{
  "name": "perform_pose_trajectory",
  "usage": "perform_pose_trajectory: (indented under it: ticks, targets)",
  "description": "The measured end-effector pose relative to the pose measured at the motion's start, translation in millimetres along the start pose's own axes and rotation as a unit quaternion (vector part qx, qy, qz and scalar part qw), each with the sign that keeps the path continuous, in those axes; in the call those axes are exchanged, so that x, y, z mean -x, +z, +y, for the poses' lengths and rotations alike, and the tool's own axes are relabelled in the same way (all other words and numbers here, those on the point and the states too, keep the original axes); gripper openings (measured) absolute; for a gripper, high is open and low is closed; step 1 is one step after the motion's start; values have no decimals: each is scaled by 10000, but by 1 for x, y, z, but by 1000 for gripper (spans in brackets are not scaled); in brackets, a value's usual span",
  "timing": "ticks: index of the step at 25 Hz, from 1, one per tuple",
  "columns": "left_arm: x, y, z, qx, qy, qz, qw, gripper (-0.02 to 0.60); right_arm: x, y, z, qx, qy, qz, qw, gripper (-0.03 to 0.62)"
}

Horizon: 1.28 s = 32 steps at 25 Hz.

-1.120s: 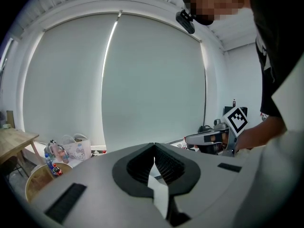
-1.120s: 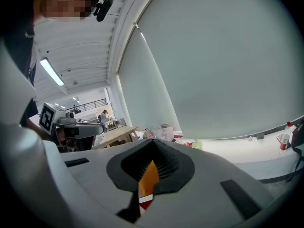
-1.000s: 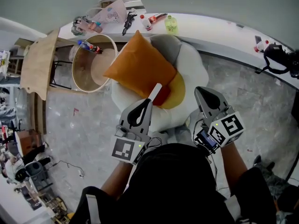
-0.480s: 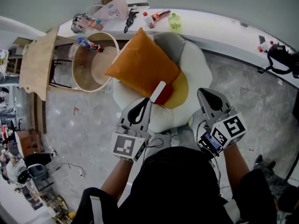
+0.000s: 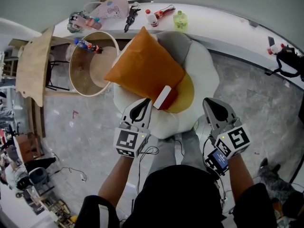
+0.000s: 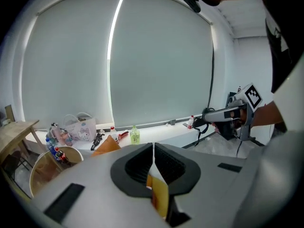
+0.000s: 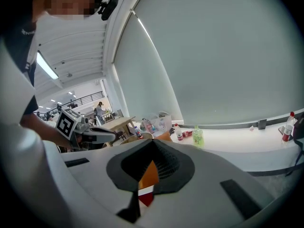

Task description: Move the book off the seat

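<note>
Both your left gripper (image 5: pixel 146 101) and right gripper (image 5: pixel 209 101) are squeezed shut on nothing, so you may just poke the small red book with white pages (image 5: pixel 165 98) and shove it under the big orange pillow (image 5: pixel 145 68). The book lies on the white, yellow-middled soft seat (image 5: pixel 205 75), at one o'clock from your left gripper. Both grippers are lower than a second ago; the book has not moved.

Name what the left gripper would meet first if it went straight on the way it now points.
Most likely the red book on the egg-shaped seat, just beyond the left gripper; the orange cushion lies close beside, so depth is unclear.
</note>
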State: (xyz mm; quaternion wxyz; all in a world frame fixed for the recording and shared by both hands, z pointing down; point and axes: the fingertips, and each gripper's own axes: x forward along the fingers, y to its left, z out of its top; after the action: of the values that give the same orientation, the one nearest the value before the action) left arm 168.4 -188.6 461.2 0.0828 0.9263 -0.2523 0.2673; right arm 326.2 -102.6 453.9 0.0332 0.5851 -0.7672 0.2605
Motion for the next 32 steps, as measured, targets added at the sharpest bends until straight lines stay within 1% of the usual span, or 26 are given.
perform_pose_trajectory:
  ticks: [4,8,9,12,15,16,19,20,23,27,31,32]
  targets:
    - [-21,-27,11,-4,-107,294,9995,23,-19,-13,-2,-76,5,31,10000,9]
    - [-42,-53,18,116,-254,516,9983,97,-36,-27,-1,-161,23,93,9998,9]
    - [-47,-59,20,137,-303,549,9979,126,-40,-32,-1,-181,34,118,9998,9]
    - [-62,-81,21,229,-509,635,9964,182,-50,-48,-1,-247,40,216,9995,9]
    - [-76,-103,23,420,-696,666,9945,218,-62,-64,0,-235,52,327,9992,9]
    - [-79,-111,23,422,-741,691,9940,249,-65,-68,1,-253,59,345,9991,9]
    - [-93,-133,21,349,-874,811,9922,356,-74,-80,2,-340,60,375,9987,9]
    - [-97,-141,20,343,-913,862,9915,380,-76,-85,2,-369,64,397,9985,9]
    - [-110,-167,17,259,-1050,1087,9882,433,-83,-102,3,-438,106,483,9978,9]
    - [-131,-203,11,15,-1268,1445,9813,494,-90,-126,3,-522,143,629,9966,9]
    - [-149,-238,10,-95,-1305,1824,9745,594,-93,-148,10,-593,241,777,9949,9]
    - [-154,-245,9,-84,-1306,1900,9730,594,-93,-152,11,-601,272,817,9945,9]
